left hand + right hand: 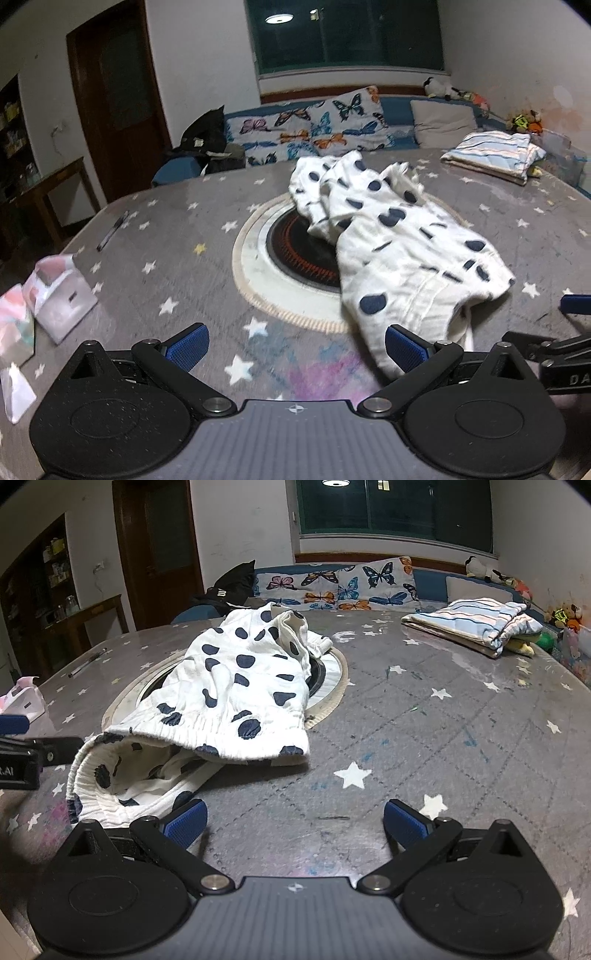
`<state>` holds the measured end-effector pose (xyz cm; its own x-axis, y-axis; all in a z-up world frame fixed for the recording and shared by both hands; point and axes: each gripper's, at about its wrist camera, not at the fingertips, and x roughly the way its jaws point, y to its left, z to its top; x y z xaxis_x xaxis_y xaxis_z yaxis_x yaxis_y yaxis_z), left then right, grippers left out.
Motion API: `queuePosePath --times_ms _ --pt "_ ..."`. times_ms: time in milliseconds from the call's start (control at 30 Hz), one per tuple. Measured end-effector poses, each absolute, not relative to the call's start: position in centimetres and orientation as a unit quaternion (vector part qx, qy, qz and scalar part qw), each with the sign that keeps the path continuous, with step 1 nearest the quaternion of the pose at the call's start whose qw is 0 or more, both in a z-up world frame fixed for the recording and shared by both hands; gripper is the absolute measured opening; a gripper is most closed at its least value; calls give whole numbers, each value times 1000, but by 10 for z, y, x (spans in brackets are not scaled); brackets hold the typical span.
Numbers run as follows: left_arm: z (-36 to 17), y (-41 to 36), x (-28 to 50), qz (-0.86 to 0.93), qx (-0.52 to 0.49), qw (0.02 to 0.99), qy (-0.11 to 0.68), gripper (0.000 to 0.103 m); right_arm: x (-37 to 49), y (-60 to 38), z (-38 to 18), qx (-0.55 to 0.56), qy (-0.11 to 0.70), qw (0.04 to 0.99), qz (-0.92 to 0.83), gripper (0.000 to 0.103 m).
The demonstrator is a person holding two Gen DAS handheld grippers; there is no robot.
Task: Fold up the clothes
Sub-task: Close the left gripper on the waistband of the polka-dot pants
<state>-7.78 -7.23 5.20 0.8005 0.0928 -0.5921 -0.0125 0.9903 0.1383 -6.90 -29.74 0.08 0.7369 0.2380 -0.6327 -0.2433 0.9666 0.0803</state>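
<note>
A crumpled white garment with dark blue spots [399,240] lies unfolded across the middle of the grey star-patterned table [177,236], partly over a round inset burner. The right wrist view shows the same garment [236,686] with its elastic waistband facing me, gaping open. My left gripper [297,350] is open, nothing between its blue pads, its right fingertip [404,349] close to the garment's near edge. Over bare tablecloth [424,738], my right gripper [295,825] is open and empty, its left fingertip [184,825] just by the waistband.
A folded striped cloth [476,622] lies at the table's far right. A pen [112,230] and white packets [55,299] sit at the left edge. A bench with butterfly cushions [314,129] and soft toys lines the far wall; a dark door stands at left.
</note>
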Motion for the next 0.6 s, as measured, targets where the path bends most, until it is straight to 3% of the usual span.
queuePosePath --times_ms 367,533,600 --pt "75 -120 -70 -88 108 955 263 102 -64 -323 8 6 329 940 89 98" --pt "72 -151 -61 -151 125 944 264 92 -63 -341 7 11 329 942 66 96" --pt "68 -163 -58 -170 135 939 267 84 -64 -348 7 13 328 943 57 95"
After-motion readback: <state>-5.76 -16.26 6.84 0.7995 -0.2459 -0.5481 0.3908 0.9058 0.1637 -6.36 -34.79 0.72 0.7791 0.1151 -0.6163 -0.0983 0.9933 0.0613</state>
